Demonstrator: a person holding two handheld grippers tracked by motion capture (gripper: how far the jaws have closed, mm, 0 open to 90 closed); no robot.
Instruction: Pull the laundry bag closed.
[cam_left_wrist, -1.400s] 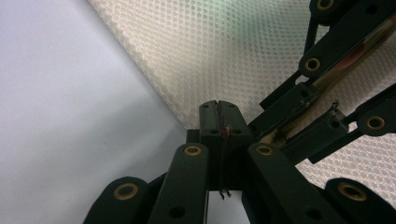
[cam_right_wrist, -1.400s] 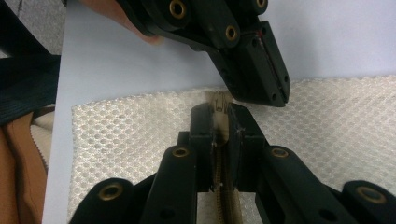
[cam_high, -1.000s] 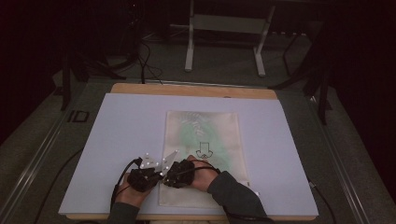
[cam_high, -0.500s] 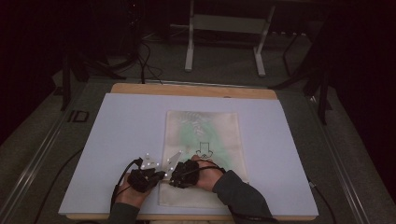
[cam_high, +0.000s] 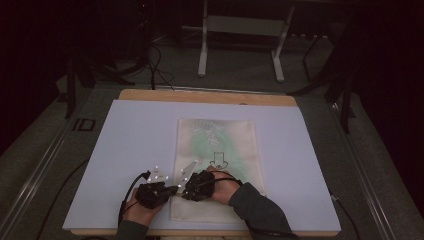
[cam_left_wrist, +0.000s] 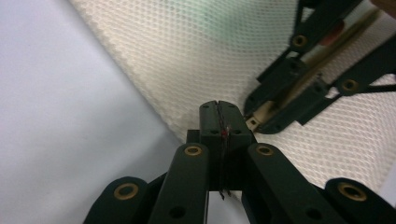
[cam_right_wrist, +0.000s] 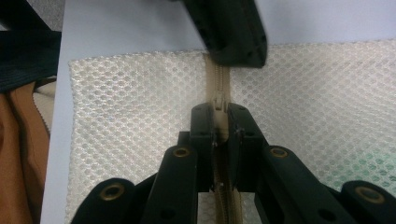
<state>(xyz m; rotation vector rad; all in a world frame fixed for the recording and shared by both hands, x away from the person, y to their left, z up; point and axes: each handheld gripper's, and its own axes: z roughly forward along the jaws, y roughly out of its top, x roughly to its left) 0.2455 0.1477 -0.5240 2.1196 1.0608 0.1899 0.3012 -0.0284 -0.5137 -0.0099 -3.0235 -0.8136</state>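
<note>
A cream mesh bag with a green patch and a black print lies flat on the pale mat. Its beige zipper runs along the near end. My left gripper is shut, pinching the bag's edge at the zipper's end. In its own view the left gripper shows jaws pressed together. My right gripper, right beside it, is shut on the zipper pull. The right gripper has the beige tape between its jaws. Both tips almost touch.
The mat covers a wooden table whose far edge shows. Grey floor, cables and a metal stand lie beyond it. A person's hands and a dark sleeve come in at the near edge.
</note>
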